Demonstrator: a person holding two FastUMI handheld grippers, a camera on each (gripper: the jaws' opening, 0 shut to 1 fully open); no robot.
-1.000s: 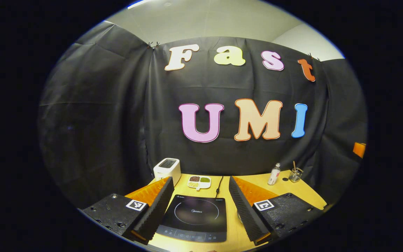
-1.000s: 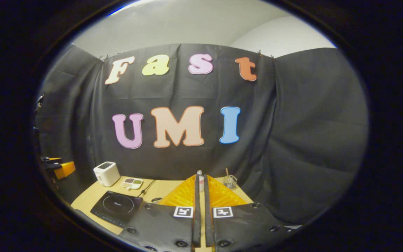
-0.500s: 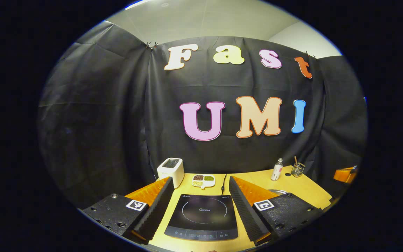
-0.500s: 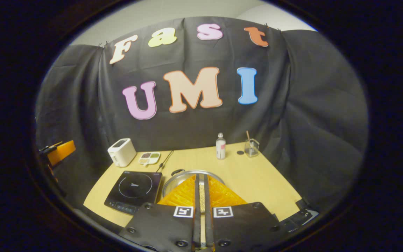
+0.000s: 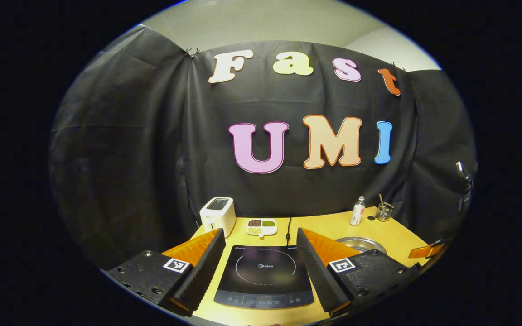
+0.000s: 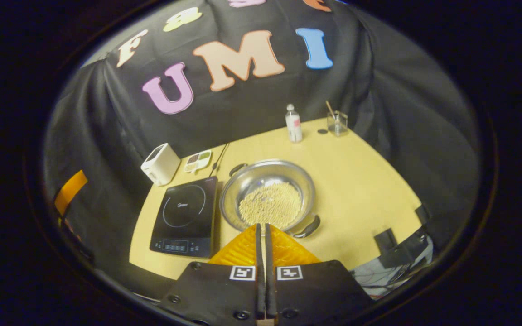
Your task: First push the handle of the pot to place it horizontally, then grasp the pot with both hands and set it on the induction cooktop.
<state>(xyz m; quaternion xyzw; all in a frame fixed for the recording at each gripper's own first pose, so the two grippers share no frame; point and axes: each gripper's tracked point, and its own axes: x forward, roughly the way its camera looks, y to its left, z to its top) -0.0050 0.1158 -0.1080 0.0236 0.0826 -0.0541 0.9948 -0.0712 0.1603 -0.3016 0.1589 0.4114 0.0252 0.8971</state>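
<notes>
Steel pot (image 6: pixel 268 195): it stands on the tabletop (image 6: pixel 369 181), just to the right of the induction cooktop (image 6: pixel 184 213) in the right gripper view, and holds pale grains.
Pot handles: one dark handle (image 6: pixel 307 227) is at the near right of the rim, the other (image 6: pixel 237 169) at the far left, so they lie on a diagonal.
Right gripper (image 6: pixel 261 231): its fingers are together with nothing between them, above the near rim of the pot.
Left gripper (image 5: pixel 261 253): its fingers are wide apart and hold nothing; the induction cooktop (image 5: pixel 264 276) shows between them.
Far side of tabletop: white toaster (image 6: pixel 160 164), divided dish (image 6: pixel 197 160), small bottle (image 6: pixel 293 123), glass with a stick (image 6: pixel 337 122).
</notes>
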